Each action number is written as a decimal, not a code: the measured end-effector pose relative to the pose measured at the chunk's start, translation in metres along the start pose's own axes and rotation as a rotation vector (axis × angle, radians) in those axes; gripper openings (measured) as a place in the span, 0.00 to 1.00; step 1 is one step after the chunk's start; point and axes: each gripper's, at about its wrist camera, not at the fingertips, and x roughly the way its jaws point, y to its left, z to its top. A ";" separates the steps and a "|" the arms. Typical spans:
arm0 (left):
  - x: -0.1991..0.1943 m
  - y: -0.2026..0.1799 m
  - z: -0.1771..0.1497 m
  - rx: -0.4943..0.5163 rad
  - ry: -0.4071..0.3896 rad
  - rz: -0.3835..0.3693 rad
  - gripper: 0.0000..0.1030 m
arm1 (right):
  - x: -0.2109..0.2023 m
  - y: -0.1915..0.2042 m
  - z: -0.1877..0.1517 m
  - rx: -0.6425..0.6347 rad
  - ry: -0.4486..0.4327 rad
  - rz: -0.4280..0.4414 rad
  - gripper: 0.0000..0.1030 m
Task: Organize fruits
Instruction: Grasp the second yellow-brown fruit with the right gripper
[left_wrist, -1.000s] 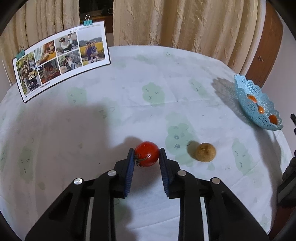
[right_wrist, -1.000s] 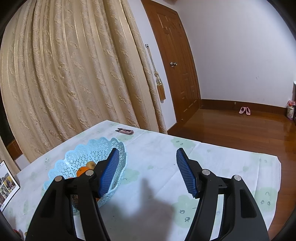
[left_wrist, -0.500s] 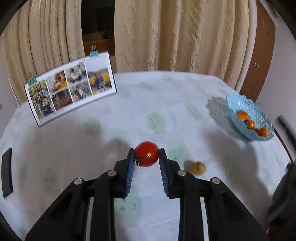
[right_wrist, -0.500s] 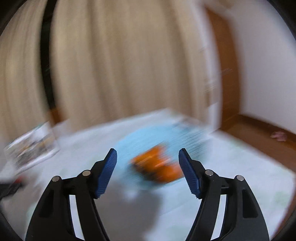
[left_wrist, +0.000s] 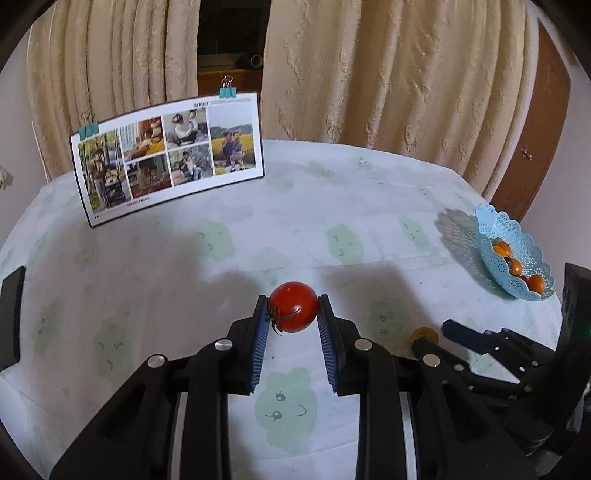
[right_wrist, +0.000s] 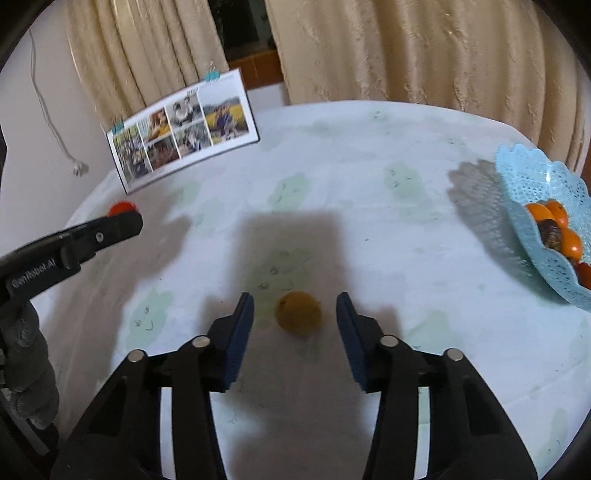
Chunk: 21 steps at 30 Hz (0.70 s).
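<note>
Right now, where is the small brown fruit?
In the right wrist view the brown fruit lies on the tablecloth between the closing fingers of the right gripper, untouched, with the blue basket far to its right.

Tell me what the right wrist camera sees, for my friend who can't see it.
The right hand-held gripper is closing around a small brown fruit on the table, pads not yet touching. At right, a blue basket holds orange fruits; at left, the left hand-held gripper holds a tomato.

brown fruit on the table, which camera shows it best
The right wrist view: the brown fruit lies whole on the tablecloth between the right gripper's closing jaws. In the left wrist view only a sliver shows behind that gripper.
</note>
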 end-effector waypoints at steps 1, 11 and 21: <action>0.001 0.001 -0.001 -0.002 0.006 -0.005 0.26 | 0.003 0.003 0.000 -0.002 0.006 -0.004 0.40; 0.005 0.000 -0.002 0.008 0.015 -0.008 0.26 | 0.017 0.004 0.001 0.002 0.031 -0.020 0.28; 0.008 -0.008 -0.006 0.039 0.011 0.017 0.26 | -0.006 -0.017 -0.002 0.093 -0.031 -0.017 0.28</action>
